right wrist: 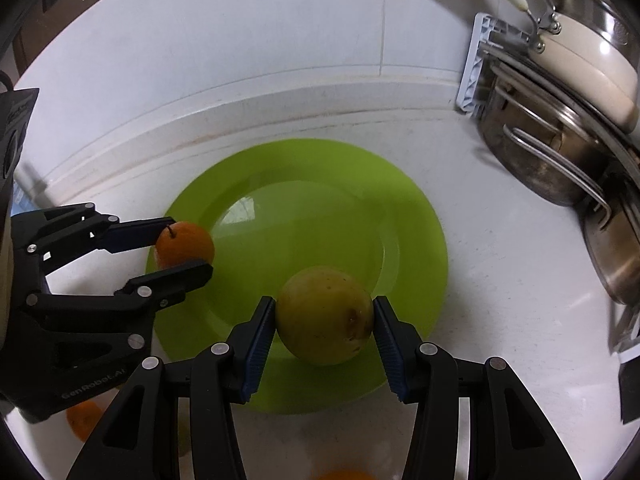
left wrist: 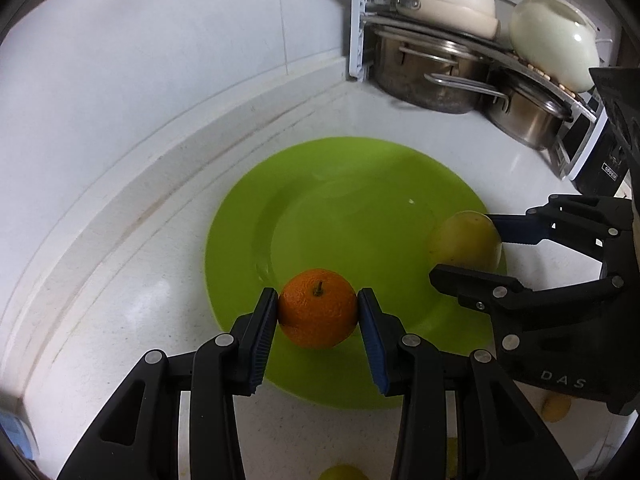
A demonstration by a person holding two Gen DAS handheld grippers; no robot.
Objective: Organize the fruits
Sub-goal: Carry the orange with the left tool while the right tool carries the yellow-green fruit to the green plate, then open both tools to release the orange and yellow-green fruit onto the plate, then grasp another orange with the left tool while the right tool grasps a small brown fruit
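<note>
Left gripper (left wrist: 318, 312) grips an orange (left wrist: 318, 314) between its blue pads, stem up, at the near left edge of the green plate (left wrist: 352, 208). Right gripper (right wrist: 325, 320) grips a yellow-green fruit (right wrist: 325, 320), maybe a pear, pads pressed on both sides, over the near part of the plate. Both fruits look held above the plate; contact with it cannot be told. Plate sits on a white counter (left wrist: 120, 280), otherwise bare. Steel pots (left wrist: 432, 76) on a rack in the far right corner. More fruit partly visible on the counter near the bottom edge (right wrist: 82, 420).
</note>
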